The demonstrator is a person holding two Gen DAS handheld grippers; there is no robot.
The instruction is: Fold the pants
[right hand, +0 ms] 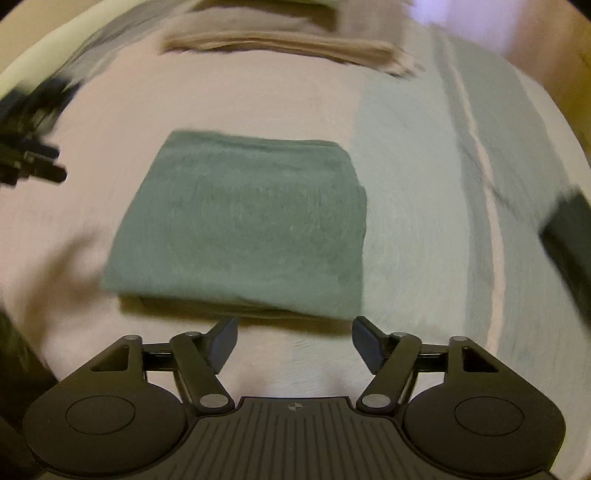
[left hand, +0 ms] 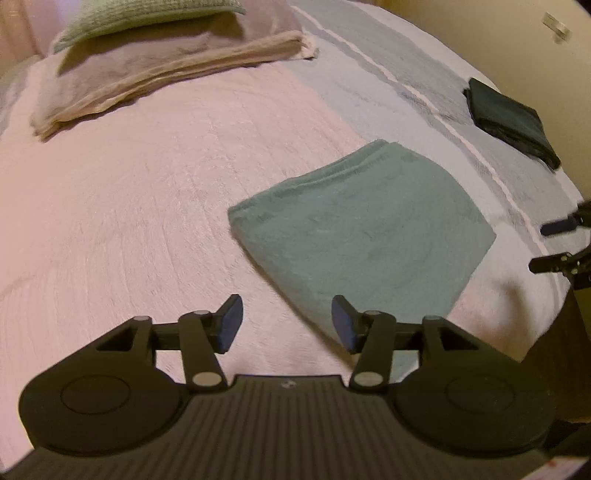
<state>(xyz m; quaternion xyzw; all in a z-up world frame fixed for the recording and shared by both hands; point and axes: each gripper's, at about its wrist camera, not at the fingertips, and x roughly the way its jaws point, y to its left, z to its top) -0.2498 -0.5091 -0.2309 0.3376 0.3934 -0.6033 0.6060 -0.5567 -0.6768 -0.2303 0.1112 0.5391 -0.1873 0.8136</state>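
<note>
Right now I have both grippers hanging above the bed [left hand: 147, 192], and neither holds anything. My left gripper [left hand: 287, 325] has its jaws spread wide, empty, over the pink blanket, with the near corner of the folded pants [left hand: 362, 225] just ahead of its right finger. My right gripper [right hand: 294, 345] also has its jaws wide apart and empty, just short of the pants' [right hand: 243, 225] near edge.

The pants are teal-green, folded into a flat, roughly square bundle lying on the bed where the pink part of the blanket meets the pale blue-grey striped part. From the right wrist view the layered edge of the fold faces me and the bundle sits squarely ahead; from the left wrist view it lies ahead and to the right, turned at an angle.

At the head of the bed I see a stack of folded beige cloth [left hand: 159, 81] under a green pillow [left hand: 147, 18]. A dark folded cloth [left hand: 511, 118] sits well apart from the pants near the bed's right edge. Each wrist view catches the other gripper at its rim, blurred.

I can read no brand, label or writing anywhere; only a small round mark shows on each gripper body, too small to make out.
</note>
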